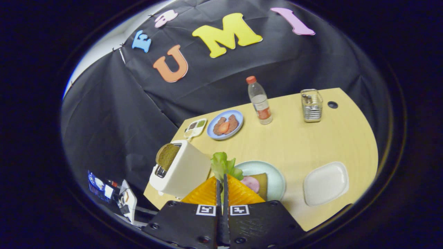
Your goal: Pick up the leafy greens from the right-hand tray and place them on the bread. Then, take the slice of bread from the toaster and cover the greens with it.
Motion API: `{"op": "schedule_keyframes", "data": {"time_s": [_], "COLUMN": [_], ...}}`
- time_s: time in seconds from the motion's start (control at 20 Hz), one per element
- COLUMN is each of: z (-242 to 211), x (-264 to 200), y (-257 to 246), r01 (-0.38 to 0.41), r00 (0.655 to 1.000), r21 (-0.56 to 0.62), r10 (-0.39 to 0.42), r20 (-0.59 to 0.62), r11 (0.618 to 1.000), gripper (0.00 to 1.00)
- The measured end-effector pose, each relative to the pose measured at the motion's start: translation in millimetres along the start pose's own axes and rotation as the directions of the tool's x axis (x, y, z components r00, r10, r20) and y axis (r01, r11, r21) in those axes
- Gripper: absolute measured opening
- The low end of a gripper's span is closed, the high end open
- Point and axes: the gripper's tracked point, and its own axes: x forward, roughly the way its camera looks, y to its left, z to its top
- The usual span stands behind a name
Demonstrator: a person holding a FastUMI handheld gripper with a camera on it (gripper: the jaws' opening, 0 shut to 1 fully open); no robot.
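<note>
Gripper view gives you the bench first, a pale wooden top that spreads beyond your fingers and off to their right. Next in size is the toaster, standing just left of the fingers, with a brown slice of bread sticking up out of its slot. Just ahead of the fingers and slightly to their right lies a round pale plate; on it you can see a tan piece of bread with a pink slice of meat on top, both partly hidden behind the fingers. Further right, well apart from the fingers, sits the right-hand tray, white and square with rounded corners.

Beyond the fingers, a blue plate holds brownish pieces with something orange-red between them, and a small divided dish lies just to its left. A clear bottle with a red cap stands upright to the right of the blue plate, and a wire holder stands further right again.

Your fingers are closed together on the leafy greens, whose ruffled green edge rises right above the tips, over the near edge of the pale plate.
</note>
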Motion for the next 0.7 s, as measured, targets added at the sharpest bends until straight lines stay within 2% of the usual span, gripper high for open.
{"op": "schedule_keyframes", "data": {"time_s": [0.15,0.3,0.4,0.7], "z": [-18.2,-30.1,-38.9,-49.7], "x": [23.3,37.1,43.8,54.7], "y": [24.7,23.4,5.4,-53.3], "r01": [-0.036,-0.036,0.005,0.151], "r00": [0.998,0.997,0.996,0.981], "r21": [0.037,0.063,0.050,-0.126], "r10": [0.038,0.041,0.000,-0.165], "r20": [-0.046,-0.072,-0.094,-0.106], "r11": [0.999,0.997,0.999,0.980], "gripper": [0.00,0.00,0.00,0.02]}}
